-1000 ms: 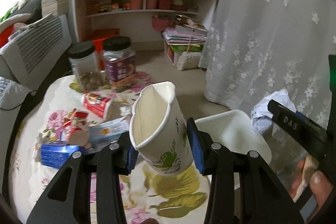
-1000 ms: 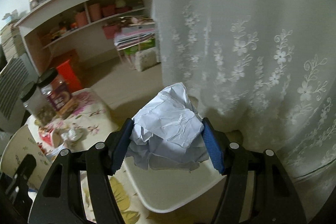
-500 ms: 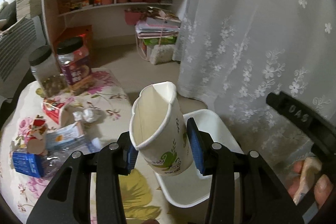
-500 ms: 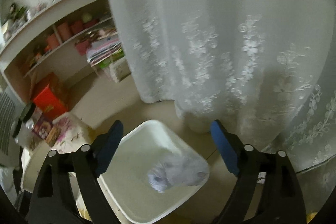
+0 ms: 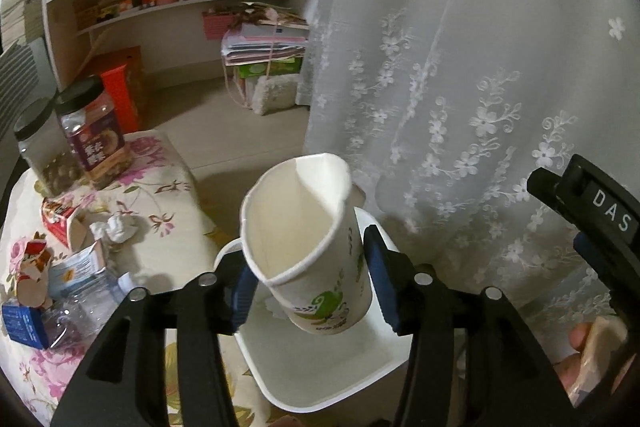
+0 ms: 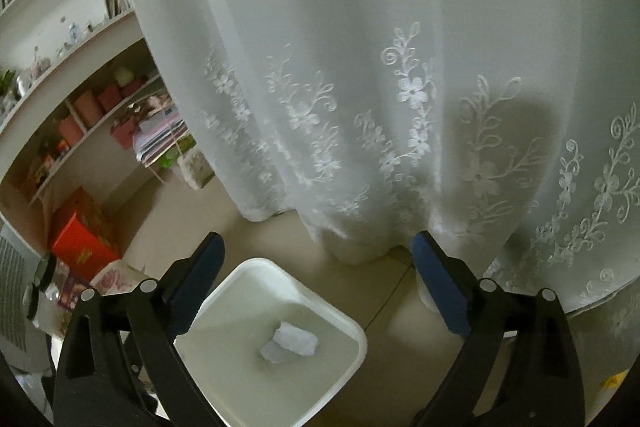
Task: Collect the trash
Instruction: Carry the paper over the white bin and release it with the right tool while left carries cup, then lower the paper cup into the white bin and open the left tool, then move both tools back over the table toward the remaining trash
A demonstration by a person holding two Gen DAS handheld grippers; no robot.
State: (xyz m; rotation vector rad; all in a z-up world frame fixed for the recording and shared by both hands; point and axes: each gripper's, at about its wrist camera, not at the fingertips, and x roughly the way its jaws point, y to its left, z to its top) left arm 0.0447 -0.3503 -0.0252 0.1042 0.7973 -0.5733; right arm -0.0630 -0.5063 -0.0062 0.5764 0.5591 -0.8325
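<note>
Opening above the white bin (image 5: 280, 383), the left gripper (image 5: 308, 285) has a tilted paper cup (image 5: 308, 251) between its fingers; the right gripper (image 6: 316, 279) spreads wide, empty, crumpled paper (image 6: 290, 343) lying inside the bin.

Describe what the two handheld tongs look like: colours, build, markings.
Left tongs: matte black angular arms, silver rivets, blue pads. Right tongs: the same black frame, rivets and blue pads; in the left wrist view its side carries white "DAS" lettering. No cables or sleeves visible.
</note>
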